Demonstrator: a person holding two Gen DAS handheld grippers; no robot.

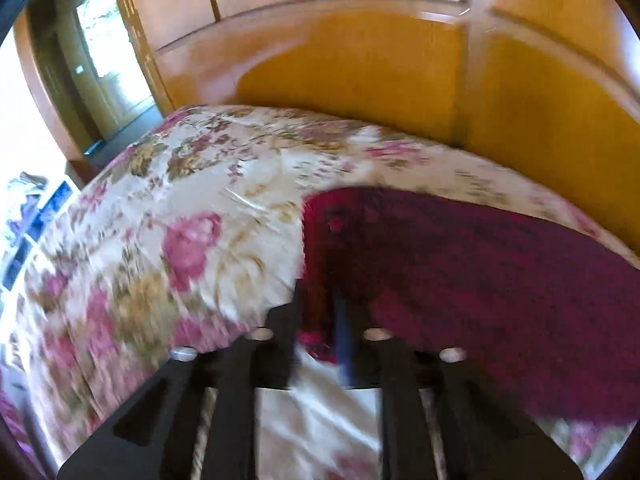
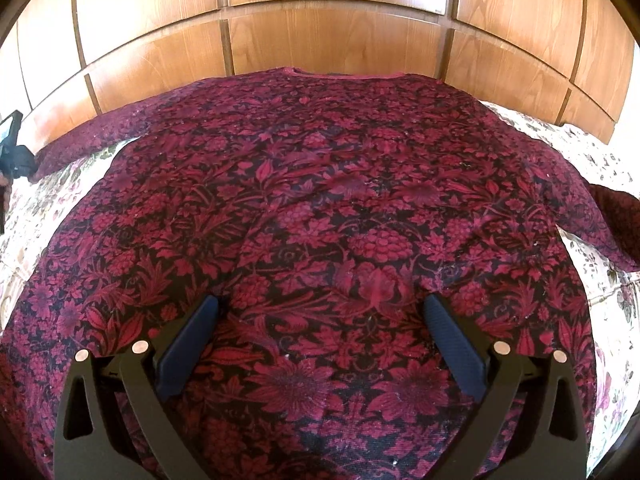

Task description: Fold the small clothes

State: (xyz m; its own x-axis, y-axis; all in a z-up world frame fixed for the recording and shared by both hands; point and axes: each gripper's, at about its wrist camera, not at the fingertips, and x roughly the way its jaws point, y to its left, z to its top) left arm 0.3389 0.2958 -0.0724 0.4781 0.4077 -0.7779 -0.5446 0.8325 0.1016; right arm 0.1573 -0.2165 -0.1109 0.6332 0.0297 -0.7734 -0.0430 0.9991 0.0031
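A dark red floral sweater (image 2: 320, 208) lies spread flat on the bed, neck toward the headboard, sleeves out to both sides. My right gripper (image 2: 320, 312) is open and empty, its blue fingertips (image 2: 200, 320) just above the sweater's lower body. In the blurred left wrist view my left gripper (image 1: 320, 304) is shut on the edge of the sweater's sleeve (image 1: 460, 264), the red cloth pinched between its jaws. The left gripper also shows at the far left of the right wrist view (image 2: 14, 152), by the sleeve end.
The bed has a cream bedspread with pink roses (image 1: 180, 220). A wooden headboard (image 2: 320, 36) rises right behind the sweater. A doorway (image 1: 100, 60) and a bright window are off the bed's left side.
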